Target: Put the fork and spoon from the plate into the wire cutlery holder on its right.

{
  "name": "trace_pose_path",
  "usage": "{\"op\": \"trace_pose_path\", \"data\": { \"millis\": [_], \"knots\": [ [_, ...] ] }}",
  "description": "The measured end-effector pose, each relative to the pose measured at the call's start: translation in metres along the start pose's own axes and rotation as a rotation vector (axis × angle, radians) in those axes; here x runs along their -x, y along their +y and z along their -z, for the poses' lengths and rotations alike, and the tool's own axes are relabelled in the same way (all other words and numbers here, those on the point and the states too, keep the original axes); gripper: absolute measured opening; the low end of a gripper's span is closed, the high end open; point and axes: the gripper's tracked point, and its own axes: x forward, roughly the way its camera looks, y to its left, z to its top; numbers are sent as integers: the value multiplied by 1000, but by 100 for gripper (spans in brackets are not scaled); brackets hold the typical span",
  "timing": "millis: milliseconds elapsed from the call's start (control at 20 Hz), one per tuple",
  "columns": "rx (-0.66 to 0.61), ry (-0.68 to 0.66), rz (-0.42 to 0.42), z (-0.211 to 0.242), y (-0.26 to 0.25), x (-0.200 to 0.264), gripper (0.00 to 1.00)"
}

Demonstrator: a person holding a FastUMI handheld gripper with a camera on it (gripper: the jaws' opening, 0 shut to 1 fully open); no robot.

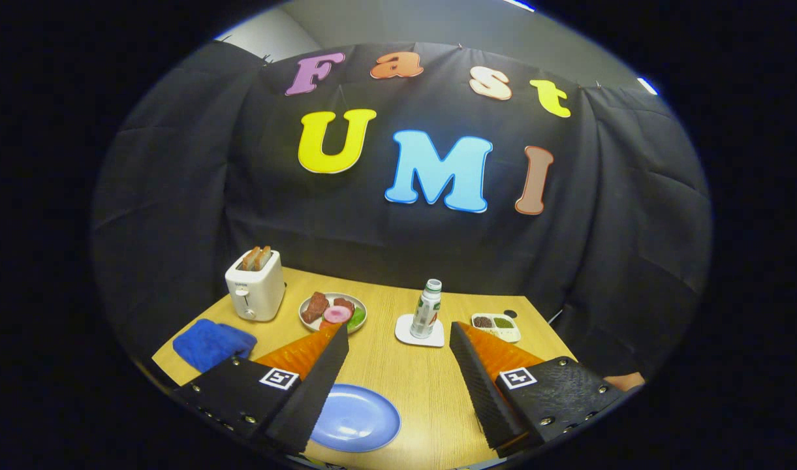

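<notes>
A blue plate (358,418) lies on the wooden table (405,372) close to me, partly hidden behind my left finger. What I can see of its face is bare. My gripper (398,336) is open, held above the table, with nothing between its fingers. The plate sits low between the fingers, nearer the left one.
Beyond the fingers stand a white toaster (255,286) with toast, a bowl of food (333,312), a bottle (427,310) on a white coaster and a small tray of seeds (496,324). A blue cloth (212,343) lies by the left finger.
</notes>
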Motion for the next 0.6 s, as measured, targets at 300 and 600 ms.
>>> {"op": "trace_pose_path", "data": {
  "millis": [300,600],
  "knots": [
    [-63,-156,14,-36,3,14,96],
    [-31,-126,-11,-23,13,12,96]
  ]
}}
